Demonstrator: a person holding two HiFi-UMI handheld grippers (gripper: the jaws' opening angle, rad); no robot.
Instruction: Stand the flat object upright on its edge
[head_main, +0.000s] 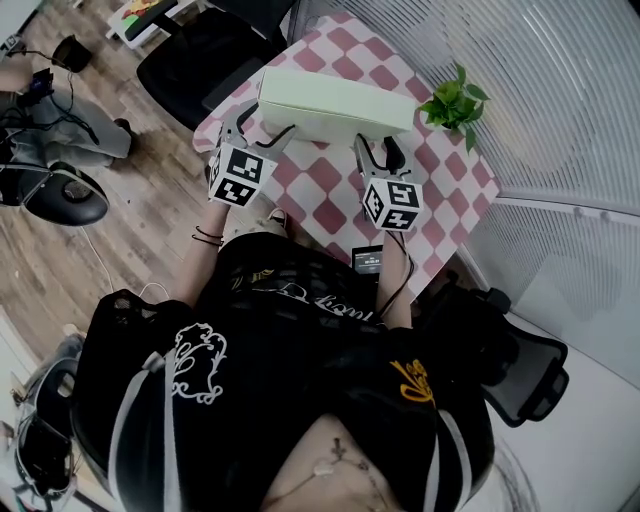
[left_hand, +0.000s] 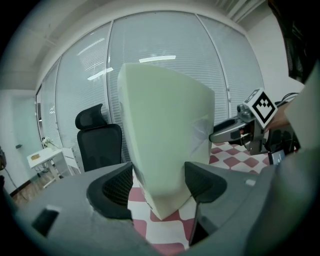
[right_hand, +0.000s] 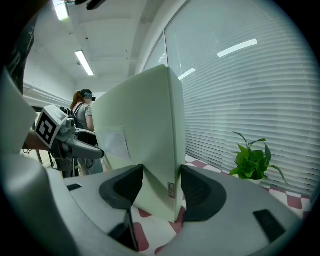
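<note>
The checkered table (head_main: 322, 212) is carrying the pale box (head_main: 335, 105), standing on its long edge at twelve o'clock. The left gripper (left_hand: 159, 182) and right gripper (right_hand: 161, 187) are pinching its ends. Uneven release is risking a topple toward the plant (head_main: 455, 100) at two o'clock.

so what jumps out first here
A pale green box stands upright on its edge on the red-and-white checked table, with the left gripper and right gripper clamped on its two ends. A small potted plant sits at the table's far right corner.
</note>
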